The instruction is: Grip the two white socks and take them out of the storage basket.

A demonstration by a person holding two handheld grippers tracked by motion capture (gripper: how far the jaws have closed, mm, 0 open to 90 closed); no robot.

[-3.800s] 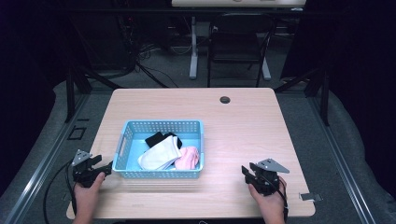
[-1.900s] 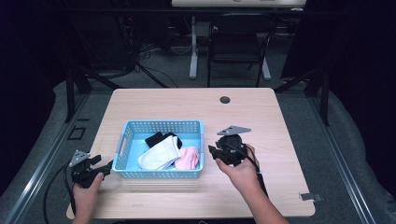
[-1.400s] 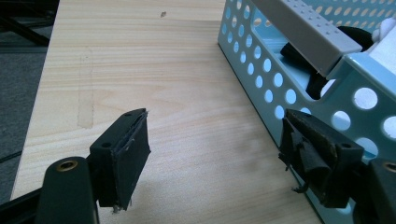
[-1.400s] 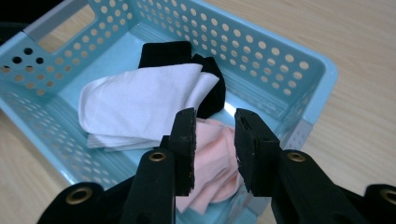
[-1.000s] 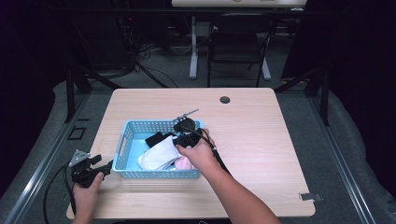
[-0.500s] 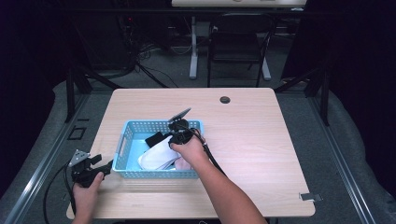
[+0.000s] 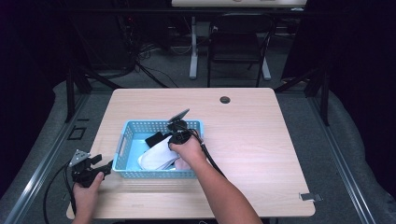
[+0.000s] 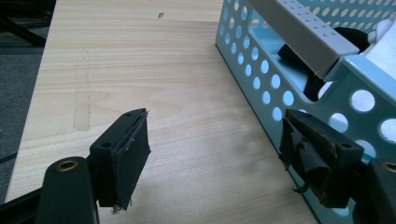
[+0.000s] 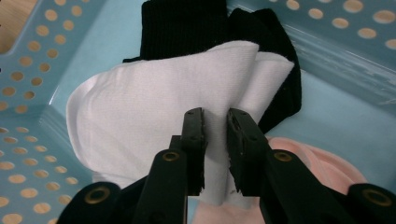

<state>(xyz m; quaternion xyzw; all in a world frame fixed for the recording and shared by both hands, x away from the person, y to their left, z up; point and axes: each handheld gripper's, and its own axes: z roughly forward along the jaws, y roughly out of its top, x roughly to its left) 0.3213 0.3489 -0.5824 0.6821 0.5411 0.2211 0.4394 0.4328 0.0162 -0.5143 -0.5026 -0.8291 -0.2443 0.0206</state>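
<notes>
Here we see, nearest the front edge of the tabletop (image 7: 261, 140), our left tongs (image 7: 88, 169) resting on the wood just outside the near left corner of the blue basket (image 7: 122, 142). In the left gripper view their jaws stand wide apart with nothing between them, one jaw lying right beside the perforated wall of the basket (image 8: 289, 88), though we cannot tell whether it touches.

Farther in, our right hand (image 7: 189, 150) reaches over the near rim of the basket, and the right tongs (image 9: 215, 135) point down into it. In the right gripper view the jaws are nearly together with a fold of the white sock (image 9: 154, 116) pinched between them, so they grip the sock at its near edge. The white sock (image 7: 156, 156) lies across the middle of the basket floor. Beyond it, partly under it, lies a black sock (image 9: 187, 28), toward the far wall. A pink sock (image 9: 322, 163) lies at the near right, under the right jaw.

Past the basket, near the far edge of the tabletop, sits a small dark round grommet (image 7: 225, 100).

We can read no writing or brand anywhere.
</notes>
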